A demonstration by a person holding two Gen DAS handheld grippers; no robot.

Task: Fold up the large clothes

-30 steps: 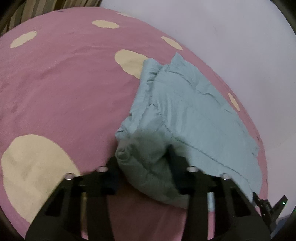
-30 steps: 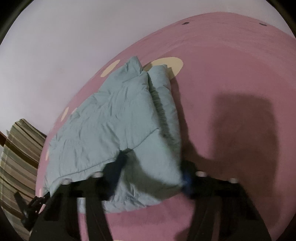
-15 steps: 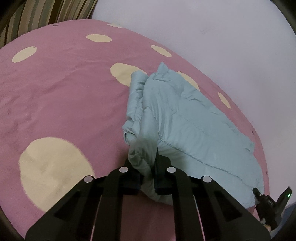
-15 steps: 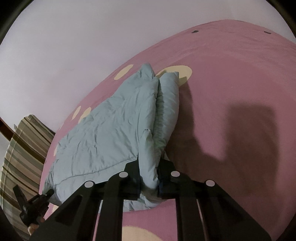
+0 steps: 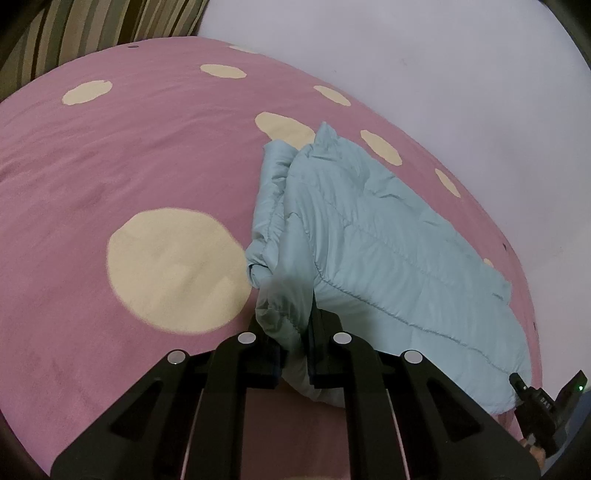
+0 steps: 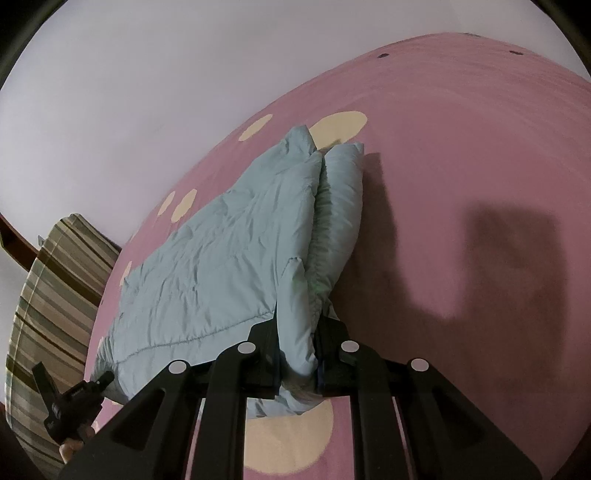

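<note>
A light blue padded jacket [image 5: 373, 236] lies partly folded on a pink bed cover with cream dots [image 5: 110, 166]. My left gripper [image 5: 293, 332] is shut on a bunched near corner of the jacket. My right gripper [image 6: 297, 339] is shut on the other near corner of the same jacket [image 6: 229, 258], whose rolled edge rises between the fingers. Each gripper shows in the other's view: the right gripper [image 5: 535, 406] at lower right, the left gripper [image 6: 74, 402] at lower left.
A white wall [image 5: 406, 55] runs behind the bed. A striped pillow or headboard cushion [image 6: 48, 302] sits at the bed's end, also in the left wrist view [image 5: 92, 26]. A dark shadow [image 6: 509, 266] falls on the cover right of the jacket.
Both grippers went from open around the jacket's near edge to shut on it. The pinched edge has lifted and the cameras have risen slightly.
</note>
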